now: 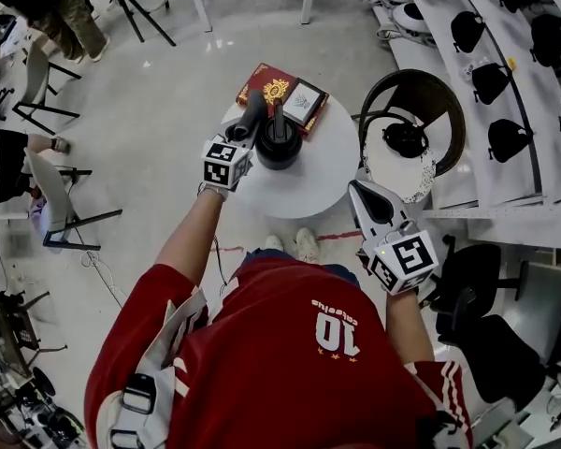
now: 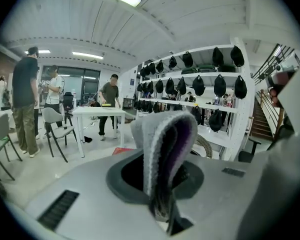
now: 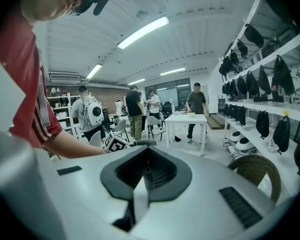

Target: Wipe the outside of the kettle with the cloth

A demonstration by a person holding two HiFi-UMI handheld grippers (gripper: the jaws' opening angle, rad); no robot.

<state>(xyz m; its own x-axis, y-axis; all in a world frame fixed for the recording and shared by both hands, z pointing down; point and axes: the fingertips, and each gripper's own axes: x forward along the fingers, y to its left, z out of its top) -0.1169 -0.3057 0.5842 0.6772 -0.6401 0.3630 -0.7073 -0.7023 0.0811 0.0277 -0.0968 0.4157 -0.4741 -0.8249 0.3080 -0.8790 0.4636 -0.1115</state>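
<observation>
white number 10 — on red jersey (image 1: 262,363); smaller print illegible

Left gripper (image 2: 162,216) clamped on the folded cloth (image 2: 162,146)
The grey cloth, purple inside its fold, stands upright from the closed jaws; behind it, shelves (image 2: 210,103) hold dark items.

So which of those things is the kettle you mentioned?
Find the small round white table in front of the person. The kettle stands on it beside the red book. It is the only black, round thing there, whereas the book is flat and red.
</observation>
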